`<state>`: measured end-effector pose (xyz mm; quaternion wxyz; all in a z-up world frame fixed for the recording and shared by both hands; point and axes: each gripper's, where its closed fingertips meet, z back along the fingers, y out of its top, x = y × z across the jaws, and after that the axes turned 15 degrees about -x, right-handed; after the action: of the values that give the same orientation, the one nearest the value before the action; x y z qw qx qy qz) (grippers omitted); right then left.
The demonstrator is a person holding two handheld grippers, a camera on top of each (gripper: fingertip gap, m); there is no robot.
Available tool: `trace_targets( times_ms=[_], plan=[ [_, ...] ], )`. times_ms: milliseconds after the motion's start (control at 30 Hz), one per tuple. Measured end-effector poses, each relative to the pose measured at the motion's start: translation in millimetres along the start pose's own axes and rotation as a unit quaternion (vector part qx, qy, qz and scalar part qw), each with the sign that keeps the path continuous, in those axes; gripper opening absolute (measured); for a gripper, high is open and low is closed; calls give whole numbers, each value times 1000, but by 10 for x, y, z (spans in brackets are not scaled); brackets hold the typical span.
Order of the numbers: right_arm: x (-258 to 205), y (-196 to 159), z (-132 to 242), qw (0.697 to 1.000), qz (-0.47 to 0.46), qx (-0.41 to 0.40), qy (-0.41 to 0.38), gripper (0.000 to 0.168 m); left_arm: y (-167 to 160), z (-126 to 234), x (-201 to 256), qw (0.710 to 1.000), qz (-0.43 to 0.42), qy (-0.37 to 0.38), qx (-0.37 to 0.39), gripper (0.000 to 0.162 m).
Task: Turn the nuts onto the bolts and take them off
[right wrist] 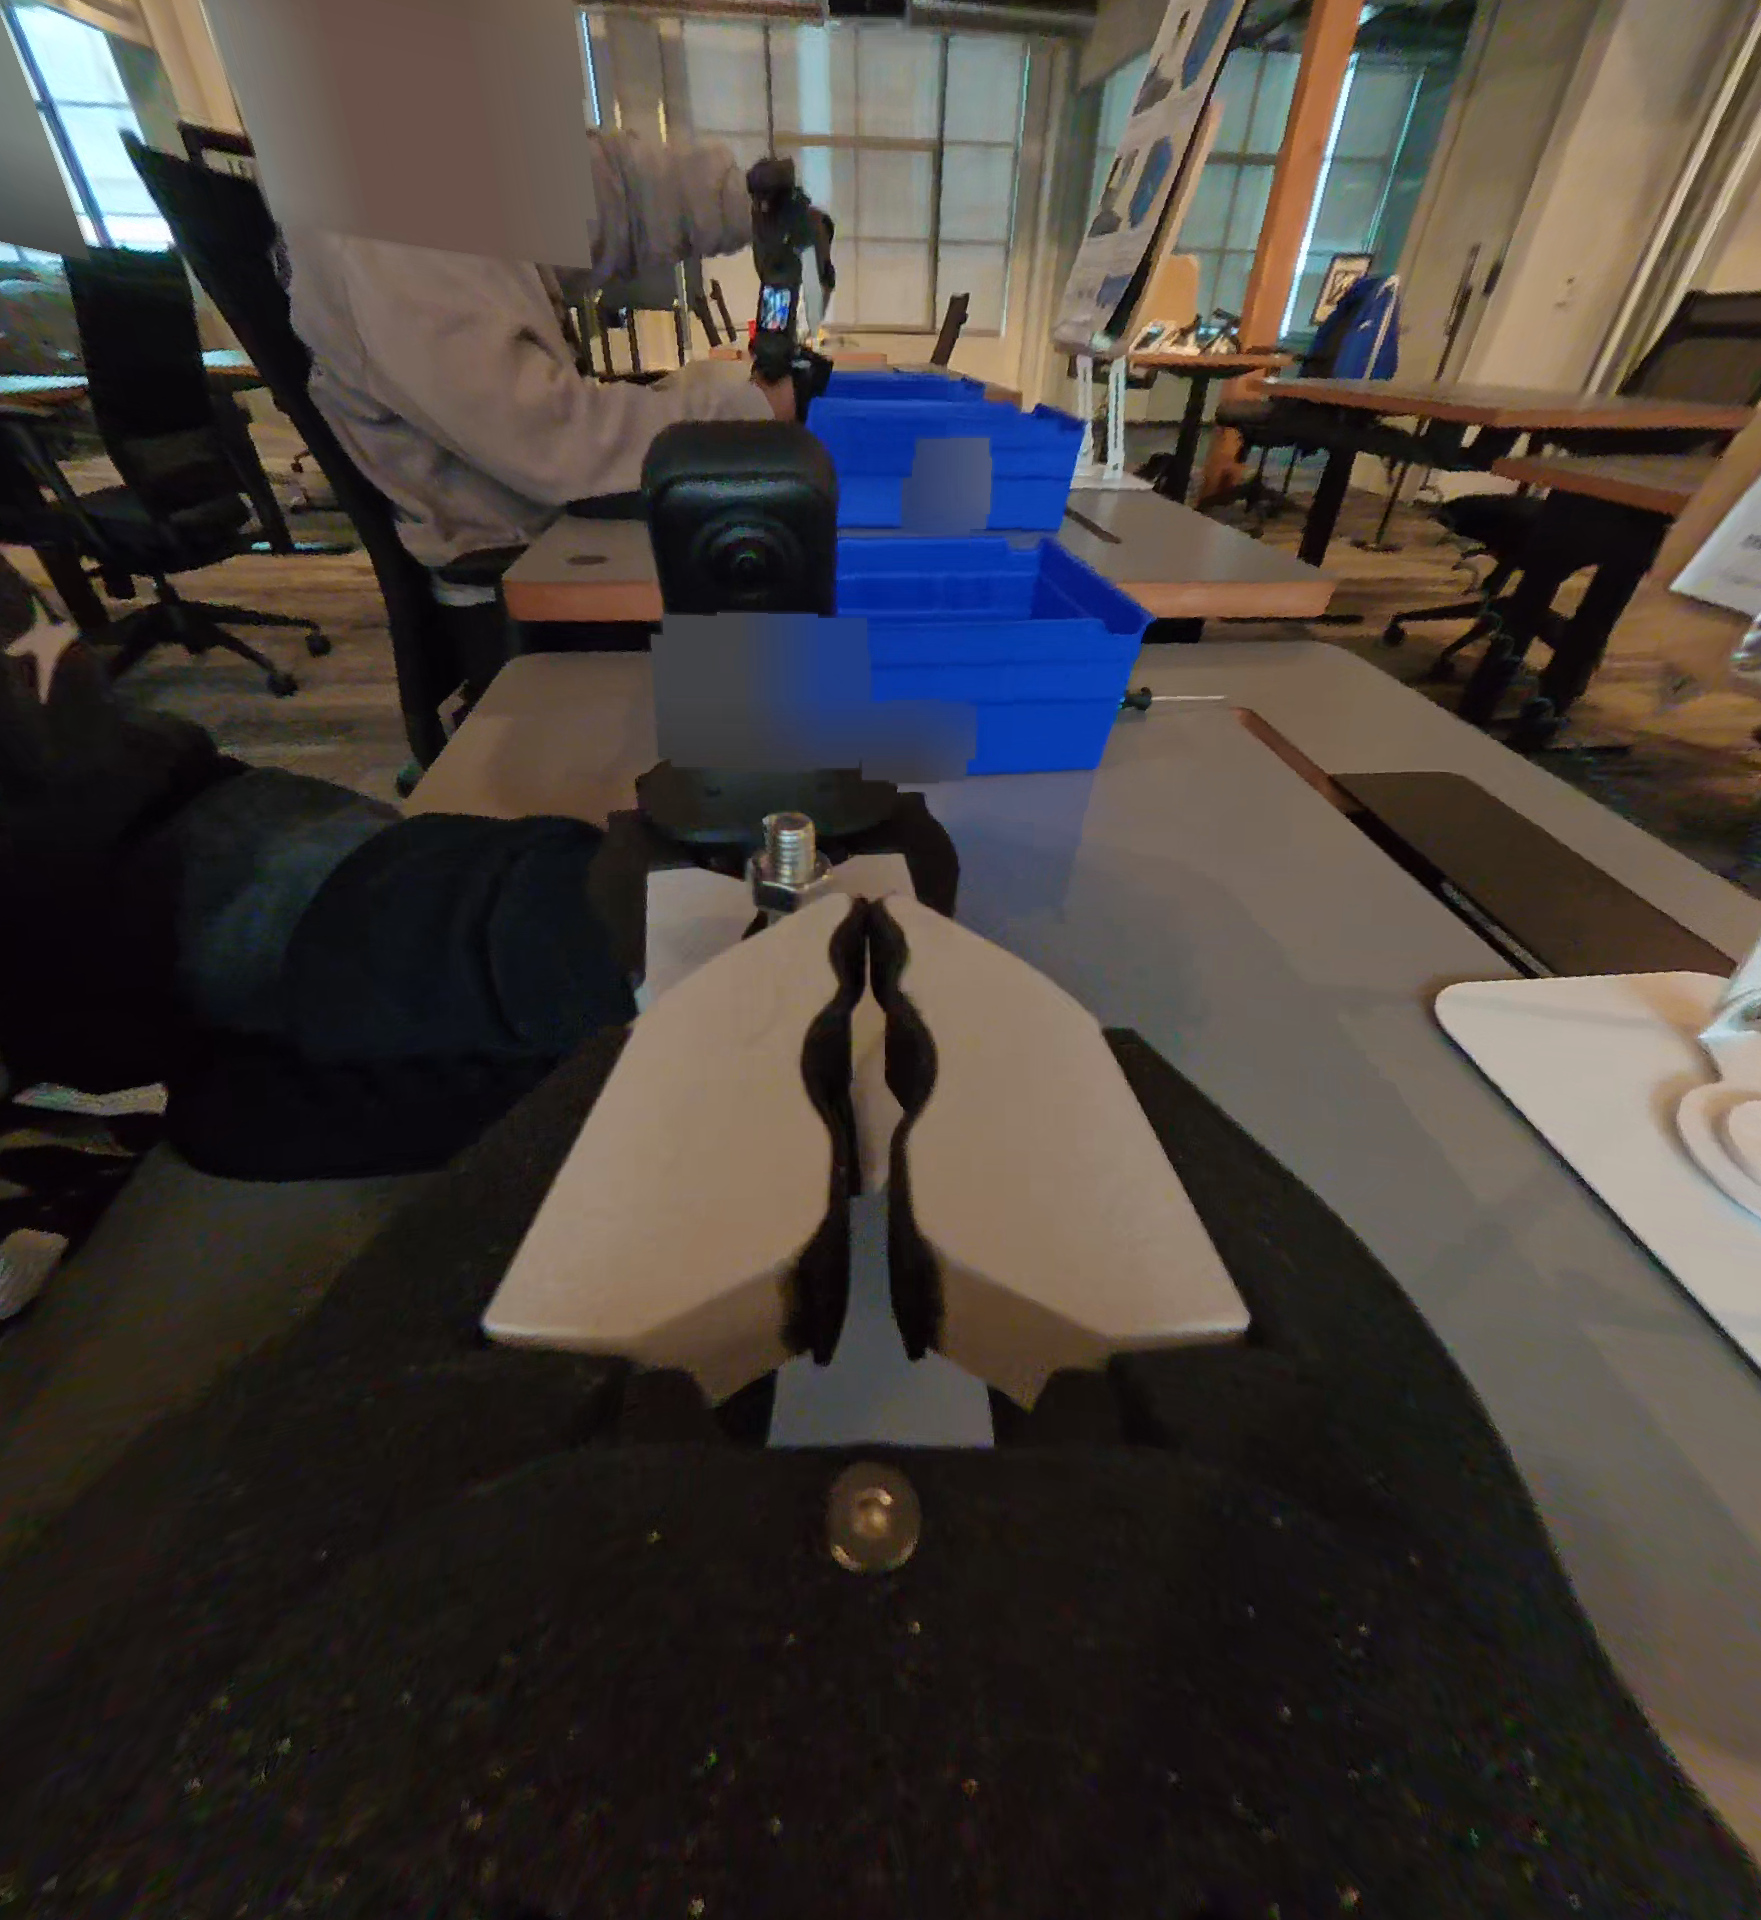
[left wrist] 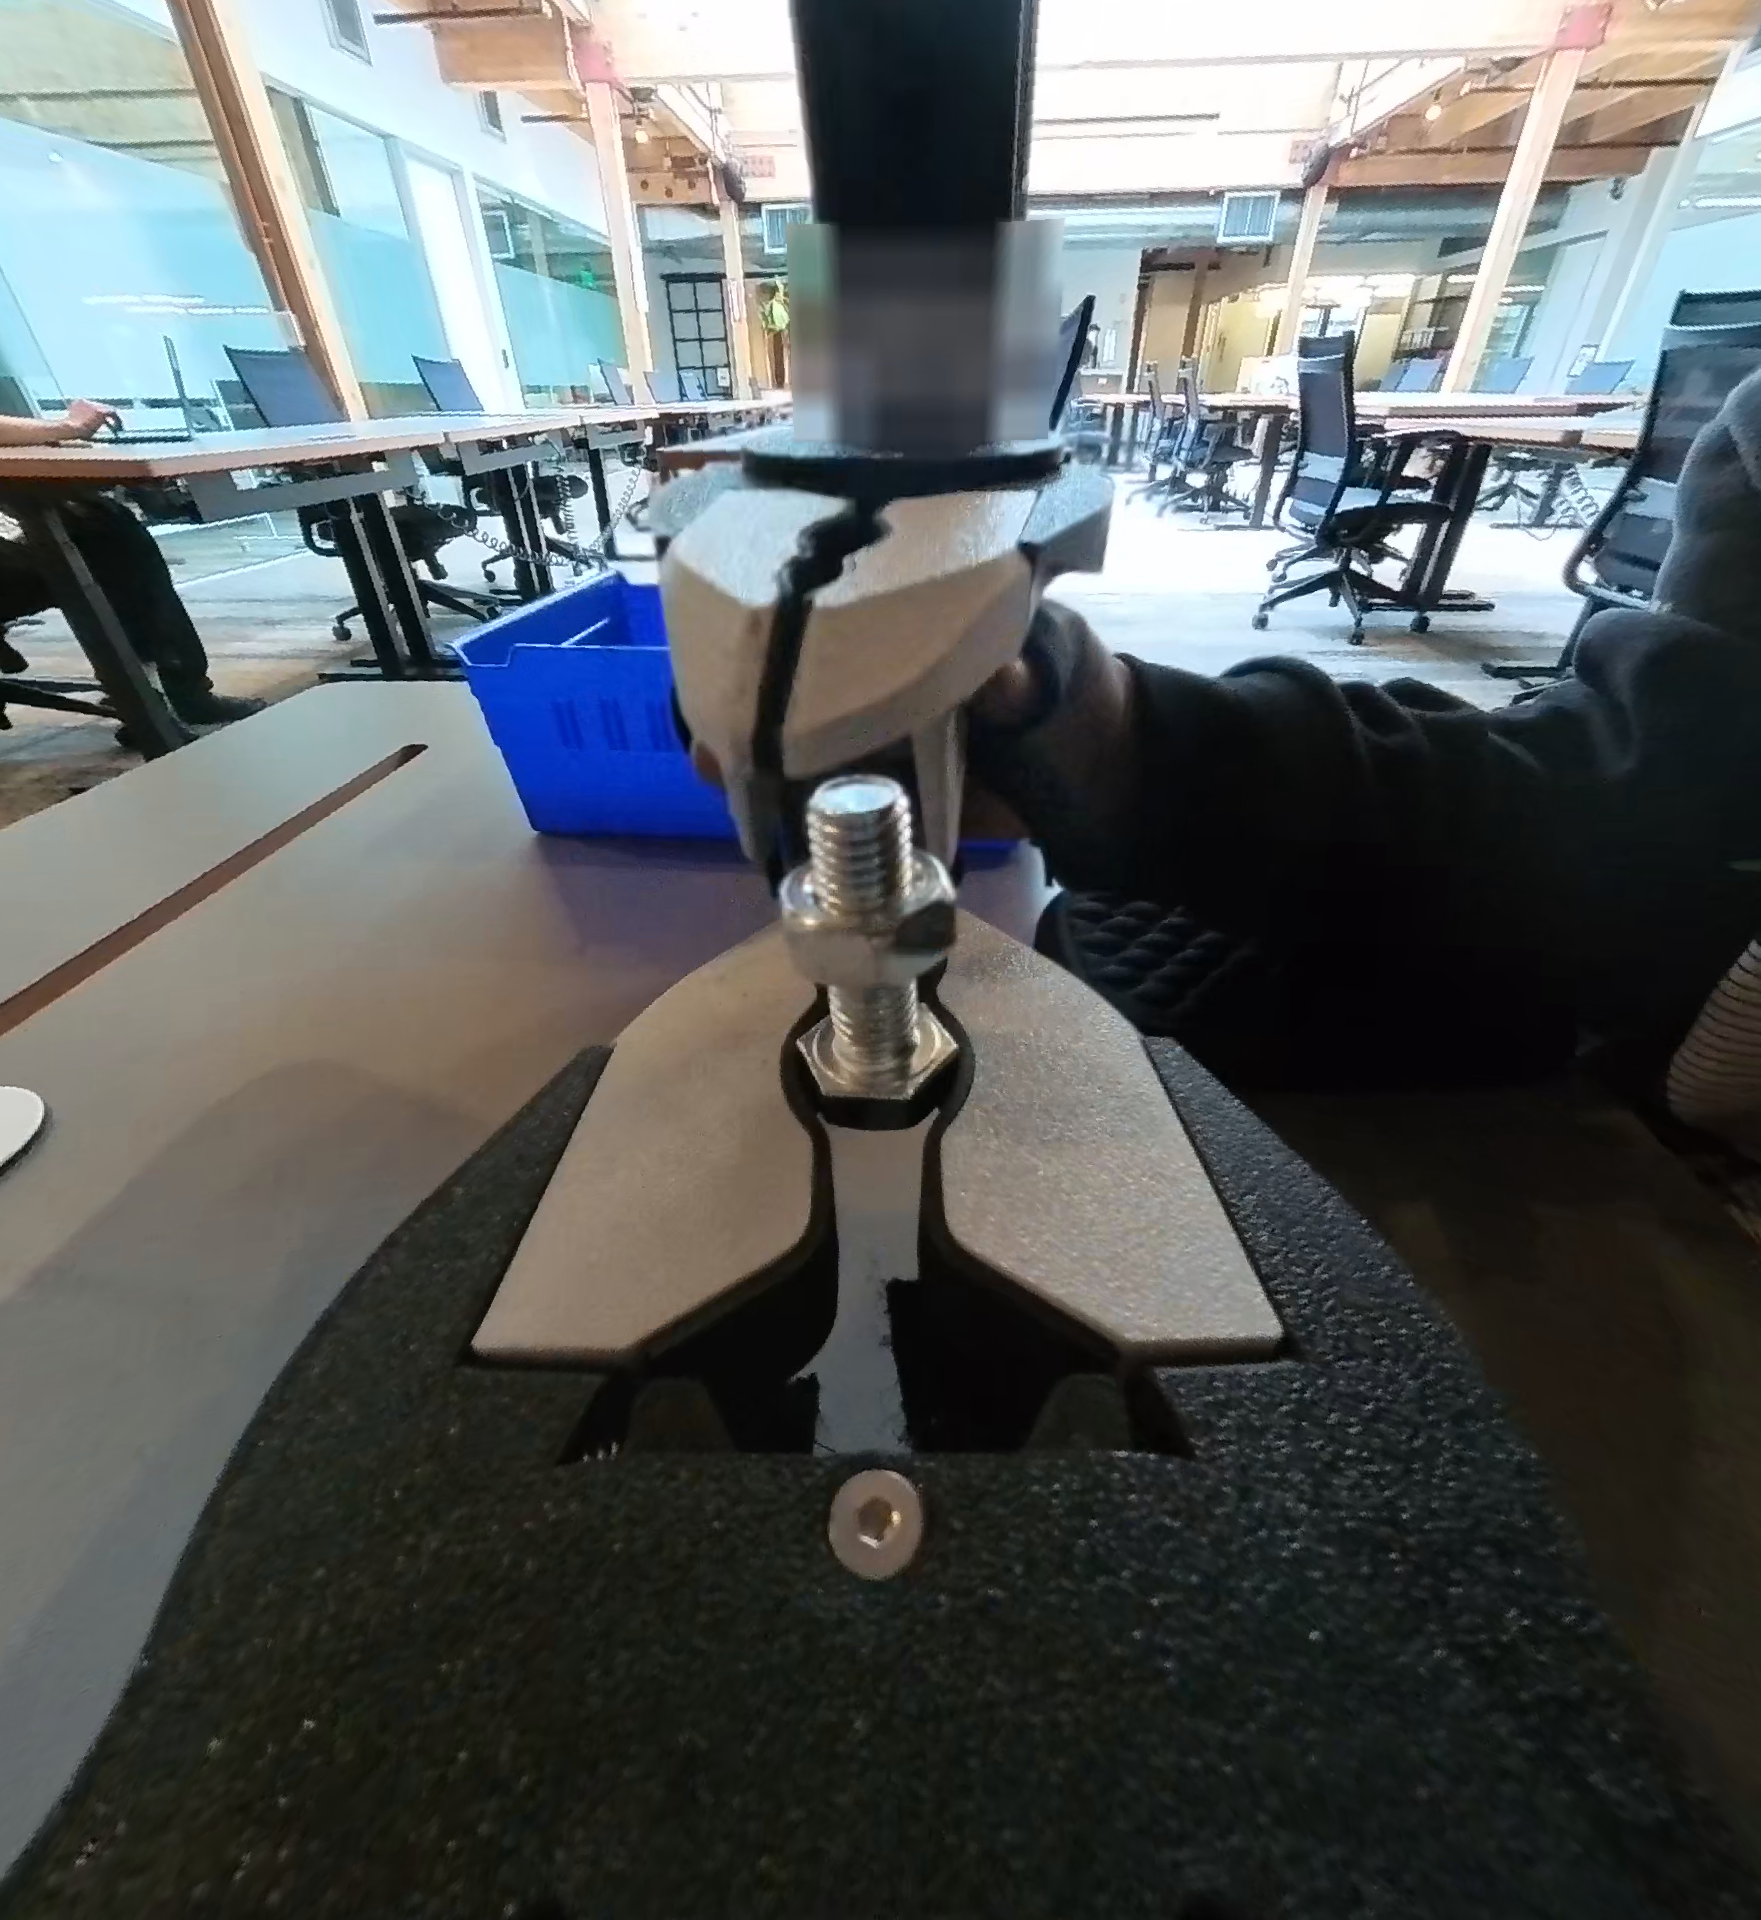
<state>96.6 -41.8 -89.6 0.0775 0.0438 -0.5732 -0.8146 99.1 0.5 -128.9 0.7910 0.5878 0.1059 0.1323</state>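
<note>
A silver bolt (left wrist: 860, 831) stands upright, threads up. My left gripper (left wrist: 878, 997) is shut on its hex head (left wrist: 876, 1070). A silver nut (left wrist: 871, 930) sits partway down the shank, clear of the head. My right gripper (right wrist: 860, 914) is shut with nothing between its pads. Its tips sit just beside the nut (right wrist: 788, 888) and the bolt (right wrist: 791, 836), which show past its left finger. In the left wrist view the right gripper (left wrist: 767, 842) hangs tips-down right behind the bolt, held by a hand in a dark sleeve (left wrist: 1323, 790).
A blue bin (left wrist: 585, 717) stands on the grey table (left wrist: 232, 1039) behind the grippers; it also shows in the right wrist view (right wrist: 1001, 665), with another blue bin behind it. A white lamp base (right wrist: 1634, 1101) and a black pad (right wrist: 1520, 883) lie to the right. A person (right wrist: 460, 416) sits at the neighbouring table. My hands' fingertips stand some 5 cm from each other.
</note>
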Motion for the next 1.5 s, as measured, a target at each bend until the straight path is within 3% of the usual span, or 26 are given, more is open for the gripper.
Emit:
trace_targets(
  times_ms=[67, 200, 367, 400, 433, 500, 600, 733, 833, 900, 967, 1133, 1267, 1333, 1433, 1500],
  plan=[
    [-33, 19, 23, 1000, -3, 4, 13, 6, -12, -5, -7, 1000, 1, 2, -4, 13],
    [-132, -6, -160, 999, 1, -25, 24, 39, -35, -33, 6, 1000, -1, -1, -12, 11],
    [-123, -44, -164, 999, 1, -31, 25, 20, -33, -29, 0, 1000, 1, -1, -11, 13],
    [-88, -34, -112, 1000, -2, -23, 21, 1, -23, -14, -3, 1000, 2, -2, -6, 13],
    [-44, -7, -53, 1000, -7, -7, 12, 0, -15, -3, -7, 1000, 2, -1, -3, 13],
    [-16, 7, 9, 1000, -12, 1, 10, 0, -14, 2, -10, 1000, 2, 1, -3, 13],
    [-67, 17, -73, 1000, -6, -5, 15, 24, -22, -16, -3, 1000, 2, -1, -7, 13],
    [-134, -10, -218, 999, -4, -25, 23, 34, -35, -32, 6, 1000, -1, -2, -12, 12],
    [-100, -34, -174, 999, -6, -27, 21, 25, -30, -27, 2, 1000, 0, -1, -10, 13],
    [-31, -27, -67, 1000, -6, -14, 7, 0, -16, -11, 0, 1000, 1, -2, -4, 13],
    [-5, -6, -1, 1000, -14, -2, 8, 0, -11, -9, -1, 1000, 0, -1, -4, 13],
    [-120, -7, -197, 999, -9, -21, 25, 34, -34, -39, 10, 1000, -2, -3, -12, 11],
    [-133, -49, -222, 999, -5, -33, 30, 22, -29, -25, -3, 1000, 0, -1, -10, 11],
    [-91, -41, -137, 999, -10, -22, 27, 0, -10, -1, -11, 1000, 2, -1, -2, 13],
    [-55, -14, -62, 1000, -14, -8, 23, 1, -8, -2, -8, 1000, 1, 0, -2, 13],
    [-90, 9, -116, 1000, -14, -8, 27, 19, -16, -16, -3, 1000, 0, -2, -5, 13]
  ],
)
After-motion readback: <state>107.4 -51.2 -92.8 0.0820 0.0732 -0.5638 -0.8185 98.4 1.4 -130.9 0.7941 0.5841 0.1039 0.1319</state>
